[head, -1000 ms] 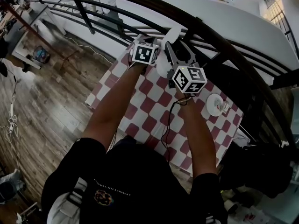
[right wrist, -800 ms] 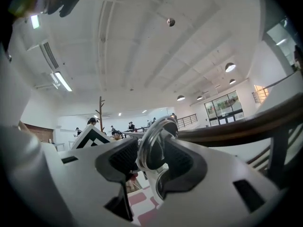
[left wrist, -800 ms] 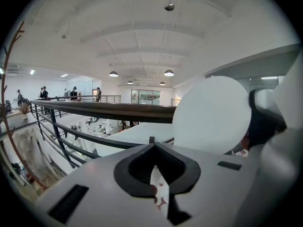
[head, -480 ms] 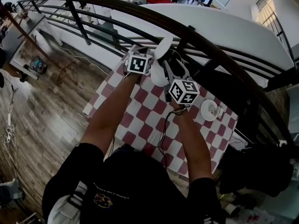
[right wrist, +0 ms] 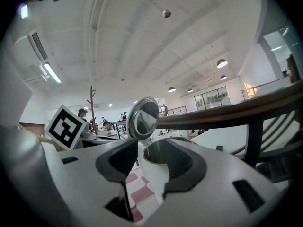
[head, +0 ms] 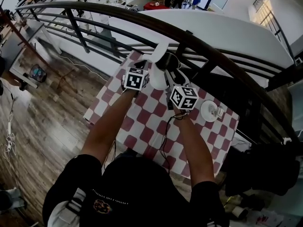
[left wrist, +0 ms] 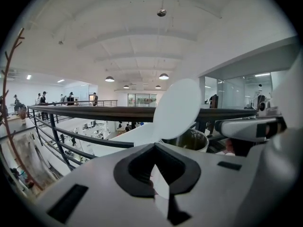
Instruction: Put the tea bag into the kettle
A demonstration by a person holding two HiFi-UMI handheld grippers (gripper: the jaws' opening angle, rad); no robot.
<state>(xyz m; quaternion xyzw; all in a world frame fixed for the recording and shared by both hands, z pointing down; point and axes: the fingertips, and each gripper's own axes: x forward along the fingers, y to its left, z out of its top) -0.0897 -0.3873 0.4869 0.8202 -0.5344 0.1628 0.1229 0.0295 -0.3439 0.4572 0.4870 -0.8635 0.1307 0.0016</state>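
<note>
A white kettle (head: 158, 77) stands at the far edge of the checked table (head: 142, 122), its lid (head: 161, 48) tipped up and open. In the left gripper view the kettle's steel mouth (left wrist: 189, 139) is just ahead, under the raised lid (left wrist: 177, 107). My left gripper (left wrist: 159, 174) is shut on a small white tea bag (left wrist: 162, 187), held just left of the kettle (head: 144, 72). My right gripper (right wrist: 154, 174) is open right at the kettle's wall (right wrist: 152, 176), below its mouth (right wrist: 165, 151). It sits at the kettle's right (head: 176, 81).
A dark curved railing (head: 203, 46) runs right behind the table. A small white saucer (head: 209, 111) lies on the checks to the right. A black cable (head: 166, 136) hangs over the table's near side. The wooden floor (head: 42, 108) lies to the left.
The head camera has drawn back, so table and kettle sit lower and smaller in view. Both grippers stay beside the open kettle, the left still holding the tea bag.
</note>
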